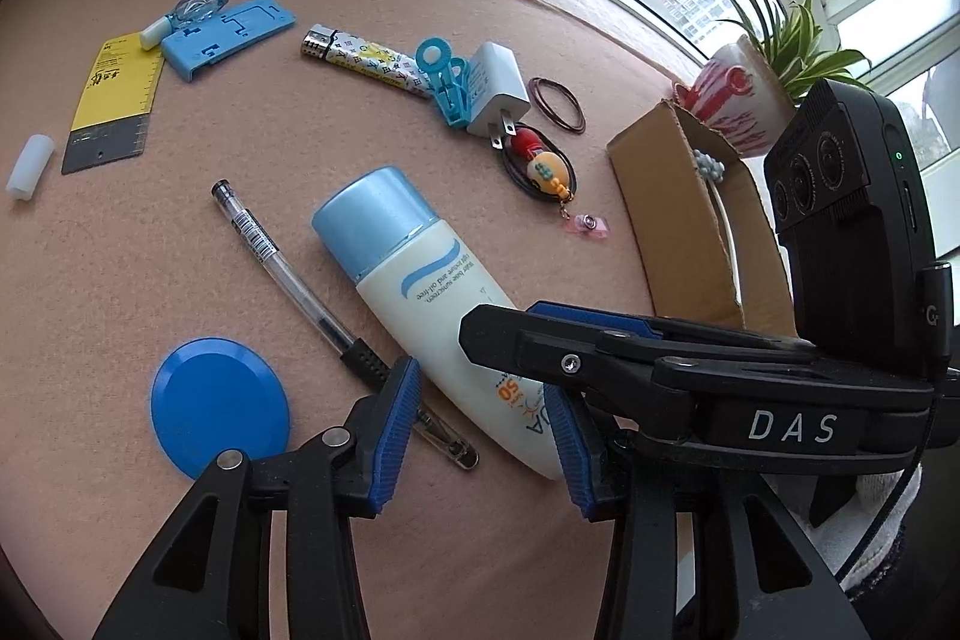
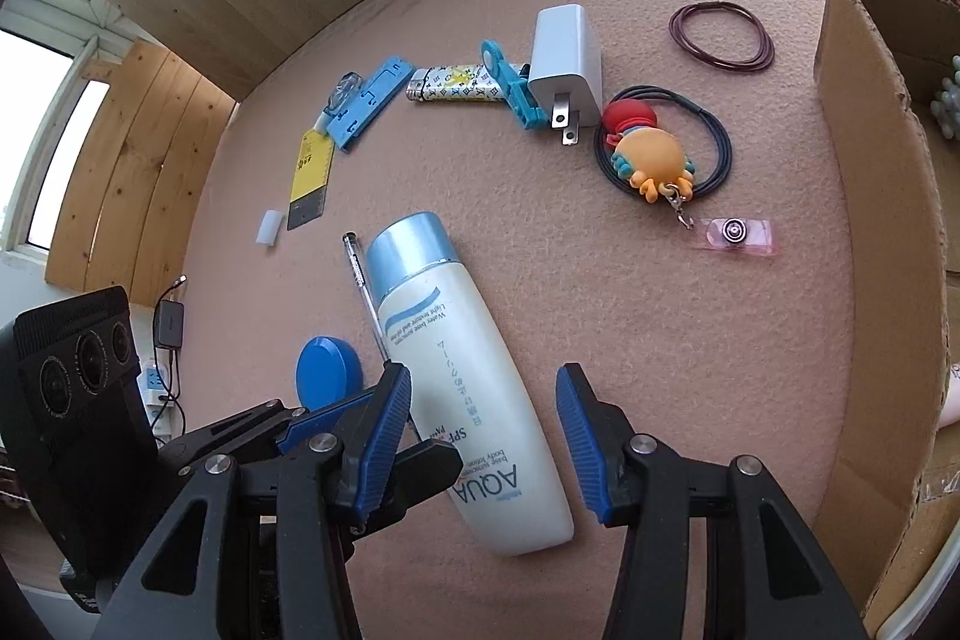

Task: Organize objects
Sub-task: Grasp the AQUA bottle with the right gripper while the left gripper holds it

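Observation:
A white sunscreen bottle (image 1: 420, 292) (image 2: 456, 358) with a light blue cap lies flat on the pink mat. In the left wrist view its tail end shows between the blue pads of my left gripper (image 1: 483, 436), which is open. My right gripper (image 2: 485, 442) is open too and straddles the same end, with a gap on the right side. The right gripper's black finger (image 1: 498, 340) reaches across the bottle from the right. A finger (image 2: 435, 460) of the left gripper sits at the bottle's left edge. A clear pen (image 1: 288, 274) (image 2: 360, 280) lies beside the bottle.
An open cardboard box (image 1: 678, 220) (image 2: 870, 280) stands on the right. A blue disc (image 1: 219, 406), a white charger (image 2: 567, 52), an orange keychain (image 2: 651, 154), rubber bands (image 2: 720, 34), a lighter (image 1: 360, 55), a yellow ruler (image 1: 114, 100) and a potted plant (image 1: 738, 100) are spread around.

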